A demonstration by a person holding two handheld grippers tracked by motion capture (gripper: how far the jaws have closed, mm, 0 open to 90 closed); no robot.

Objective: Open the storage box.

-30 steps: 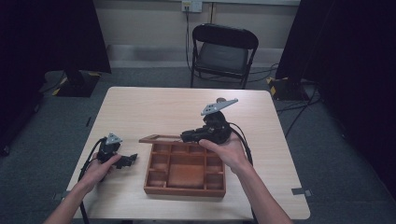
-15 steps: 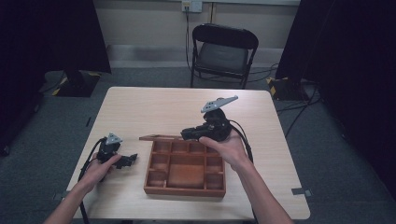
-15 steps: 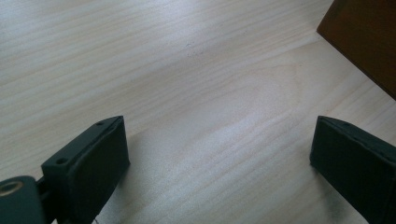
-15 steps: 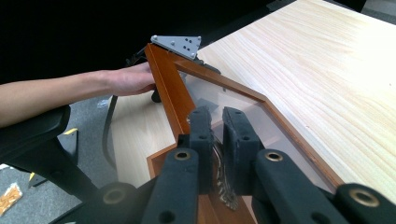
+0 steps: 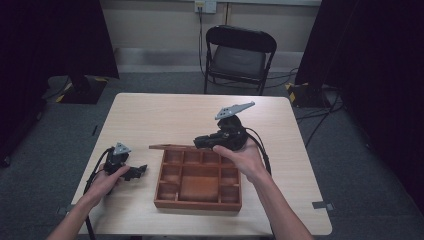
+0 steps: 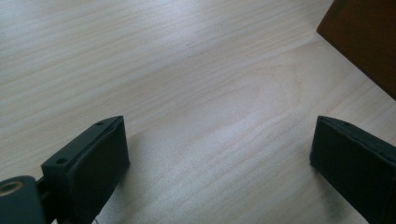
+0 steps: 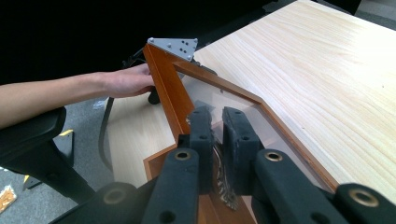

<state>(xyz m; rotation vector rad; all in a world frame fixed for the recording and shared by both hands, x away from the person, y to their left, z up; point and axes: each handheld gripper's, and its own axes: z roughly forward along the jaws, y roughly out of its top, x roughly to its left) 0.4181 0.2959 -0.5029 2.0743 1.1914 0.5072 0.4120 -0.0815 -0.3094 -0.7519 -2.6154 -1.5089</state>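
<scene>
Tongs of the right gripper [image 7: 215, 122] are clenched on the clear lid [image 7: 229, 105] of the wooden box [image 5: 199, 179], near the lower centre of the right gripper view. The lid, with its wooden frame, stands lifted over the box's far edge in the middle of the high view. Left gripper [image 5: 131, 171] rests released on the table [image 6: 187, 70], at the lower left.

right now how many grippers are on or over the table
2: the left gripper rests on the table left of the box; the right gripper grips the lid at its far edge.
</scene>
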